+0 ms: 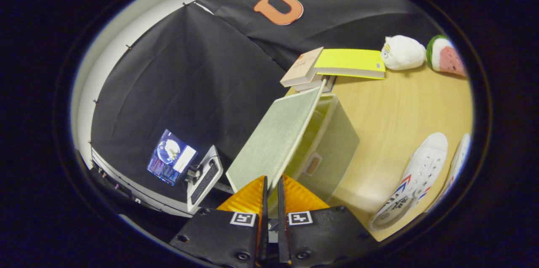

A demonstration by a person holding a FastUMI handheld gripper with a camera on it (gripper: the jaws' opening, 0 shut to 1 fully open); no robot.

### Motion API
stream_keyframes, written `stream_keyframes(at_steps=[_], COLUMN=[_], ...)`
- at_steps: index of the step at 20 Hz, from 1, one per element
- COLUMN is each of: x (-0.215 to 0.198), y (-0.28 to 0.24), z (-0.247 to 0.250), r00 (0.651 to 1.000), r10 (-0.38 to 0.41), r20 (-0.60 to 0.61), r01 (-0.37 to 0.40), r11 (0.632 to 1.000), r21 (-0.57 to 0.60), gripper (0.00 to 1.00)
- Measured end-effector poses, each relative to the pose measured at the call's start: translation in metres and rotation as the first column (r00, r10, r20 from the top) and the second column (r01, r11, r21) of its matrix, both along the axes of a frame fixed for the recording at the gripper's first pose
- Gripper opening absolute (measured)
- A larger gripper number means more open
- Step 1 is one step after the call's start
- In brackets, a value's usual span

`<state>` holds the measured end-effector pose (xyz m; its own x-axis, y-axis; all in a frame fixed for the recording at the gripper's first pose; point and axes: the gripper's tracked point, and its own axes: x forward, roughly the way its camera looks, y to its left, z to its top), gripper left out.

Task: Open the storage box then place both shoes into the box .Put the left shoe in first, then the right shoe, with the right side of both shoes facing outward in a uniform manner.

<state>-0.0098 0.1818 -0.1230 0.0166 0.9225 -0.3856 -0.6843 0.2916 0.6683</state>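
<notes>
Stacked books (yellow topmost), plush toys, lit screen

The hand-held two-finger gripper occupies the lower middle of the frame; its body is two blocky black plastic housings side by side, matte and angular; each carries a small square black-and-white coded marker on its upper inner corner; round screw heads and small holes dot the housings near the bottom edge; two thin, flat, blade-like fingers rise from between the housings, standing parallel and nearly touching, only a narrow slit between them; ribbed panels flank the fingers on either side.
</notes>
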Motion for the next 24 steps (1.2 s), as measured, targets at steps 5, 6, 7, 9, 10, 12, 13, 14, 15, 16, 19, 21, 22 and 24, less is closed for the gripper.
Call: stream_keyframes(at_steps=[5, 6, 7, 9, 10, 12, 13, 14, 15, 16, 19, 21, 22, 24], x=[-0.014, -0.022, -0.03, -0.044, -0.053, -0.067, -0.073, -0.077, -0.083, -0.087, -0.089, -0.09, -0.085, -0.079], y=[0.023, 0.034, 0.044, 0.07, 0.088, 0.119, 0.132, 0.144, 0.154, 0.162, 0.176, 0.177, 0.178, 0.167], z=[0.077, 0.093, 0.107, 0.126, 0.135, 0.142, 0.143, 0.145, 0.146, 0.146, 0.146, 0.145, 0.144, 0.15], r00=[0.995, 0.993, 0.989, 0.981, 0.976, 0.969, 0.964, 0.959, 0.955, 0.952, 0.946, 0.94, 0.929, 0.906], r10=[-0.021, -0.012, 0.0, 0.019, 0.028, 0.046, 0.05, 0.052, 0.055, 0.055, 0.033, 0.011, -0.017, -0.049], r20=[0.094, 0.121, 0.146, 0.194, 0.217, 0.243, 0.261, 0.279, 0.291, 0.3, 0.323, 0.341, 0.369, 0.421], r01=[0.013, 0.0, -0.016, -0.04, -0.053, -0.071, -0.076, -0.079, -0.083, -0.082, -0.058, -0.032, -0.001, 0.039], r11=[0.996, 0.995, 0.994, 0.993, 0.993, 0.993, 0.993, 0.993, 0.993, 0.994, 0.996, 0.998, 0.999, 0.999], r21=[0.086, 0.1, 0.108, 0.108, 0.11, 0.098, 0.092, 0.087, 0.083, 0.078, 0.069, 0.055, 0.048, 0.033], gripper=[0.08, 0.08, 0.08, 0.08, 0.08, 0.08, 0.09, 0.12, 0.15, 0.16, 0.22, 0.26, 0.28, 0.47])
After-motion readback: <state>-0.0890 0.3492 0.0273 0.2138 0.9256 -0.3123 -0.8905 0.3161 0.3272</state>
